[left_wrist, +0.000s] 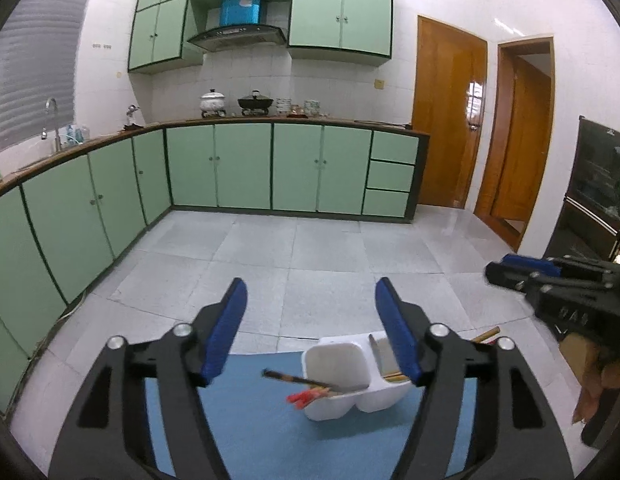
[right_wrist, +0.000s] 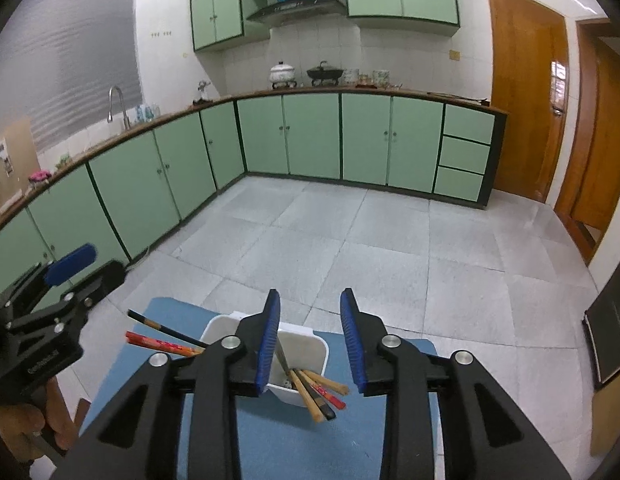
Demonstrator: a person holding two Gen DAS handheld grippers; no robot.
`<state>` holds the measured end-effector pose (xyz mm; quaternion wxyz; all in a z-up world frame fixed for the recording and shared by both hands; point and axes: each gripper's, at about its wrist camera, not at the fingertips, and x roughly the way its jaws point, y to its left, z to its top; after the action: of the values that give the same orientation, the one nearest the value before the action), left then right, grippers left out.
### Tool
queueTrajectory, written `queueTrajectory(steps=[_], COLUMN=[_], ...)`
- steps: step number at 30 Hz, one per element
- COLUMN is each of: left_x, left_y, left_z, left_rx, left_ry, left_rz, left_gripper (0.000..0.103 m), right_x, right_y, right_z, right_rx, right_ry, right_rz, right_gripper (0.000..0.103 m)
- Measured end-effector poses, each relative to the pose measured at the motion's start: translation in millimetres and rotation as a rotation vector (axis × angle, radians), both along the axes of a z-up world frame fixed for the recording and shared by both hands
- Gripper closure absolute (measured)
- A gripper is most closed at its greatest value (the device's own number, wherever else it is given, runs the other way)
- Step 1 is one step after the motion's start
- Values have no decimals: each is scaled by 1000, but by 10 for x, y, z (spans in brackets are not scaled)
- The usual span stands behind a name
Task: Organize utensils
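- White holder (left_wrist: 341,396): two-compartment plastic tub, standing on blue mat (left_wrist: 262,432) near the mat's far edge, seen from both wrist views. Likely light and rigid with smooth walls; apt to slide or tip if pushed at the rim. Best taken by a side wall or the divider, not by the contents.
- Chopsticks, left compartment (left_wrist: 306,386): one dark stick with a pale band and red ones, leaning out over the rim toward the left. Thin, stiff, light; smooth finish probably slippery. Best pinched across the shaft near mid-length, where the sticks lie clear of the rim.
- Chopsticks, right compartment (right_wrist: 315,394): several tan, red and dark sticks, leaning out over the near wall. Same handling; crossed ends likely to drag neighbours along if only one is pulled.
- Left tool (left_wrist: 311,334): blue pads spread wide, nothing between them, poised above and just short of the holder.
- Right tool (right_wrist: 310,340): pads set at a moderate gap, nothing gripped, hanging over the right compartment; holder wall partly hidden behind the left pad.
- Hand (right_wrist: 50,420): partly visible gripping the left tool's handle.
- Judged status: sticks appear sorted into the holder already; little left to move.
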<state>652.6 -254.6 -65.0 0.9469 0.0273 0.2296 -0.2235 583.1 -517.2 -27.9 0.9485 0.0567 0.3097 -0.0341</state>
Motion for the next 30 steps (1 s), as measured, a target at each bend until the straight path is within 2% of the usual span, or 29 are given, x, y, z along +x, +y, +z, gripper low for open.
queueTrajectory(steps=[1,3,4,6,7,9,10,12,15,21,24,30], left_x=[-50,-161,-228,-388,-491,-700,-840,-1070,-1455,-2207,-2554,-3230], left_y=[58,171,234,366,440,582,647,756,933,1314,1462,1755], left_z=[20,27,17,-25,-52,-94,-118,-158,-222,-223,-221,-106], left_rx=[0,1,2,5,7,2,17,42,66,69,82,51], left_ry=[1,3,8,21,30,36,31,16,5,5,2,0], left_rz=[6,19,24,29,31,42,51,62,81,125,139,181], left_gripper=[32,25,23,21,20,13,13,9,7,5,5,5], right_x=[-79,-236,-324,-558,-688,-936,-1025,-1293,-1650,-2333,-2670,-3326], right_y=[-17,-21,-17,-15,5,92,129,272,482,895,1009,1187], right_z=[36,68,64,63,49,3,-17,-107,-254,-368,-342,-228], right_rx=[8,2,4,37,38,8,-5,-34,-58,-107,-96,-65], right_ry=[-11,-27,-33,-44,-54,-74,-79,-92,-97,-118,-139,-180], right_rz=[-4,-12,-12,-18,-21,-20,-18,-12,3,13,-25,-128], right_gripper=[69,60,57,44,42,32,29,16,8,6,6,6])
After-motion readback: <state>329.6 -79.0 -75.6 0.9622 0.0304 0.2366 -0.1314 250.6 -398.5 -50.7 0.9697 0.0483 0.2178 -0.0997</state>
